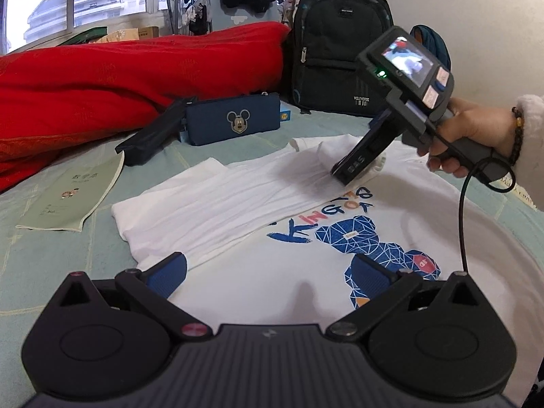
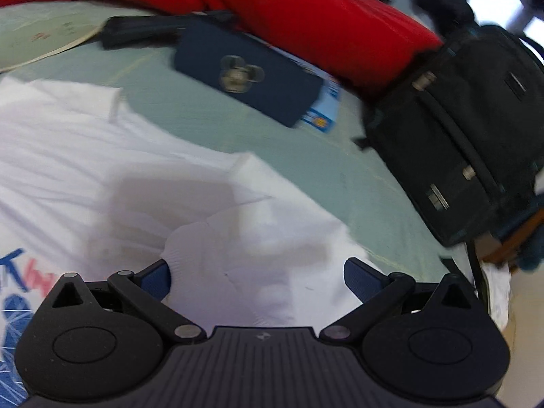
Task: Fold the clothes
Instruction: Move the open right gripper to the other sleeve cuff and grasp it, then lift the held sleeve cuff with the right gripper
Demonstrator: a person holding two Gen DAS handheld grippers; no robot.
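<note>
Spread on the bed (image 1: 85, 258), the white T-shirt (image 1: 278, 282) has one side folded over its print, and with both grippers' jaws apart, the right gripper (image 2: 256, 273) at the collar would do well to pinch only the top layer, the left gripper (image 1: 268, 273) steadying the body.

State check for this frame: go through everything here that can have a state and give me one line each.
White T-shirt: lying print-up on the bed, one side folded over the front.
Left claw: open, over the shirt's front, holding nothing.
Right claw: open, at the shirt's collar area.
Pencil case: lying flat, looks closed.
Backpack: upright, front pocket zipped.
Notebook: closed, flat on the bed.
Red quilt: bunched along the far side.
</note>
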